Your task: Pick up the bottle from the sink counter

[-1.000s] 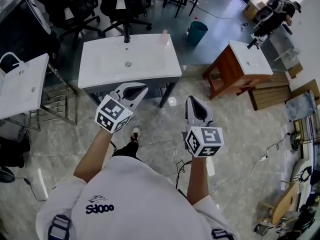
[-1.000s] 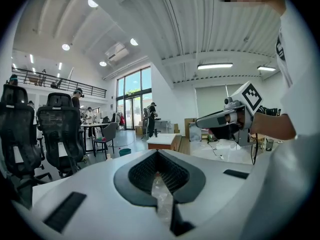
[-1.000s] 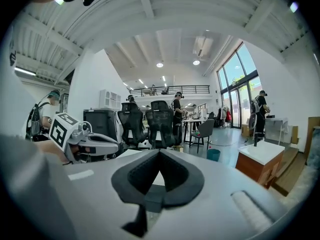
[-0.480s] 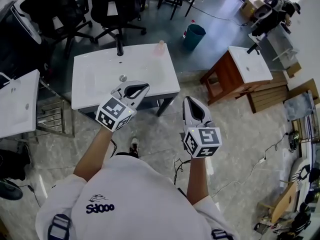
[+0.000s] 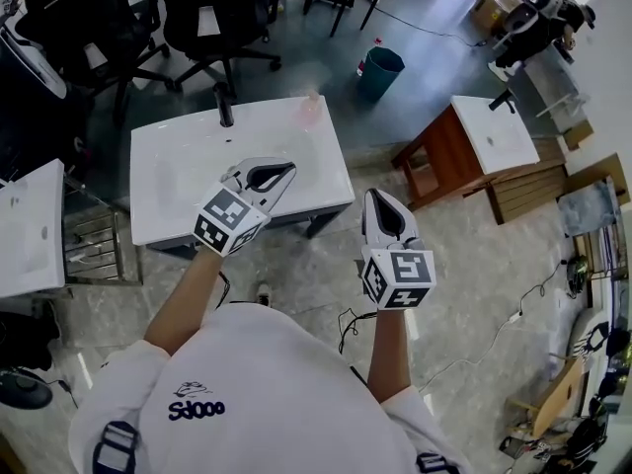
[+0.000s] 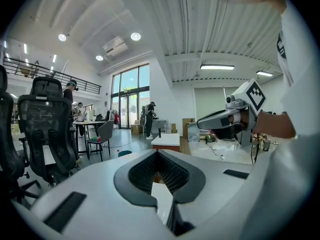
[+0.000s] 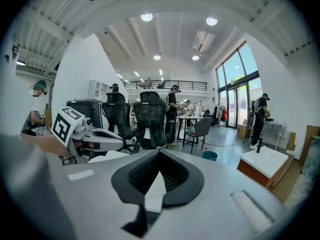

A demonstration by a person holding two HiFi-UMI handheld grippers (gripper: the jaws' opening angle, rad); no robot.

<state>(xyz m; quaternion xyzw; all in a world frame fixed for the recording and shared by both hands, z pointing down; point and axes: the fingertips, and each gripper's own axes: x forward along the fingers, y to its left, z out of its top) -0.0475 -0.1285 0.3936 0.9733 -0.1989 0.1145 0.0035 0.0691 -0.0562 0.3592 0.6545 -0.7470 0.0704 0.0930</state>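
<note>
Left tongs (image 5: 288, 170) and right tongs (image 5: 379, 197) are both shut and empty, the left over the near edge of the counter (image 5: 178, 186), the right just off its near right corner. The bottle (image 5: 311, 110) stands untouched at the counter's far edge, so reach, grasp and lift all remain. A second earlier the counter lay wholly ahead of both tongs.

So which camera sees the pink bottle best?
The head view: it looks down on the sink counter and shows the bottle near its far edge, a bit blurry. In their own views, the left hand-held gripper and right hand-held gripper cover the counter, so the bottle can't be made out.
</note>
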